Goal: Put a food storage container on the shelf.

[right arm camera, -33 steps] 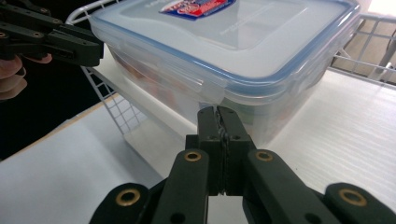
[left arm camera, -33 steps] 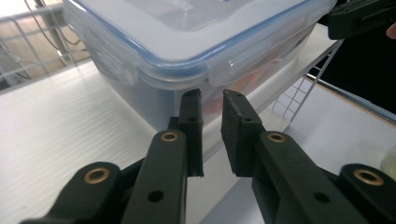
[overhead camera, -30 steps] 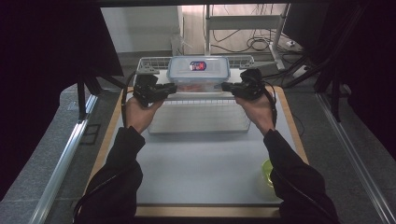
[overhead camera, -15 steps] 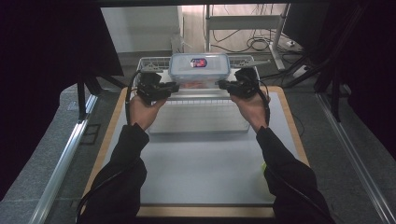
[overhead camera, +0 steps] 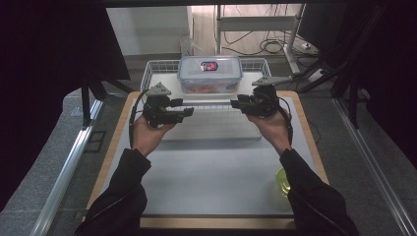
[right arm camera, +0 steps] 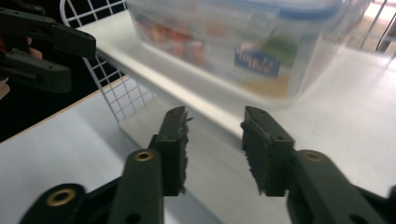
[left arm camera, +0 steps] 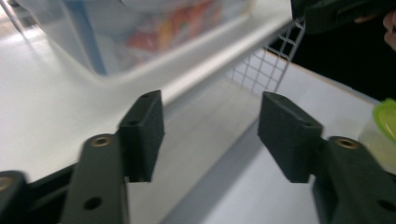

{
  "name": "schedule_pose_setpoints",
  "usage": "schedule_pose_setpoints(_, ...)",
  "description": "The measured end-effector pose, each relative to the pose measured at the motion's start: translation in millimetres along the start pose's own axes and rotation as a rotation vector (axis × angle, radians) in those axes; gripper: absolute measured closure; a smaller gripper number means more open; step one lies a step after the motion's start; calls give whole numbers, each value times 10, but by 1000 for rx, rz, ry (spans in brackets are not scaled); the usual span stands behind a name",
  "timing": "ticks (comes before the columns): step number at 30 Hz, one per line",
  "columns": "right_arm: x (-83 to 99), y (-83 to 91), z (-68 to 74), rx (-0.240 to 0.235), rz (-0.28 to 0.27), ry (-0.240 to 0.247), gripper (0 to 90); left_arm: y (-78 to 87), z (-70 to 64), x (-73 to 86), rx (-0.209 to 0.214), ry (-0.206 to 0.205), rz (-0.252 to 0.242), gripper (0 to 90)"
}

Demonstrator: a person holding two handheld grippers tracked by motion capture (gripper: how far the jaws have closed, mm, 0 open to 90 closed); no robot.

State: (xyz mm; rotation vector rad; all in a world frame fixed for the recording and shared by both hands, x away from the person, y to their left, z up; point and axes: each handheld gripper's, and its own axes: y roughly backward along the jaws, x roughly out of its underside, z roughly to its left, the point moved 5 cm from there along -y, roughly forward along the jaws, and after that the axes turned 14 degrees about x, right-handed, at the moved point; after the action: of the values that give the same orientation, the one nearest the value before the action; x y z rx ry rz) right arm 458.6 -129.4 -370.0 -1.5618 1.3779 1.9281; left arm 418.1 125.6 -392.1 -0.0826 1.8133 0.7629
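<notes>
A clear plastic container (overhead camera: pixel 210 73) with a blue-rimmed lid and a red label sits at the far end of a white wire basket (overhead camera: pixel 153 72). It is blurred in the left gripper view (left arm camera: pixel 140 28) and in the right gripper view (right arm camera: pixel 243 42), with orange-red contents. My left gripper (overhead camera: pixel 189 112) is held over the basket's near left part, open and holding nothing (left arm camera: pixel 210 135). My right gripper (overhead camera: pixel 236 104) faces it from the right, also open with a gap between its pads (right arm camera: pixel 212 144). Both stand apart from the container, nearer the person.
The basket's white floor (overhead camera: pixel 216 129) stretches toward me on a grey mat (overhead camera: pixel 206 177) with a wooden border. A green-lidded cup (overhead camera: pixel 281 181) stands at the mat's near right, by the right sleeve, also (left arm camera: pixel 385 121). Metal rails run along both sides.
The container went a little farther back in the basket. Both grippers, which flanked its sides, have drawn back toward the person and now stand clear of it.
</notes>
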Motion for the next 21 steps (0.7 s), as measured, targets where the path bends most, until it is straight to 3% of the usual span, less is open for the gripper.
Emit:
schedule_pose_setpoints(5,158,72,51,-19,12,2,420,-10,-133,187,-6,-28,47,298)
schedule_pose_setpoints(9,258,118,118,-1,3,44,314,30,-226,285,16,-13,30,239)
schedule_pose_setpoints(11,305,141,146,-5,8,61,296,39,-274,357,42,1,36,214)
schedule_pose_setpoints(18,489,209,207,-10,8,94,194,55,-433,603,41,-24,46,150)
schedule_pose_setpoints(21,575,234,233,-29,26,81,193,50,-503,696,53,-29,34,130)
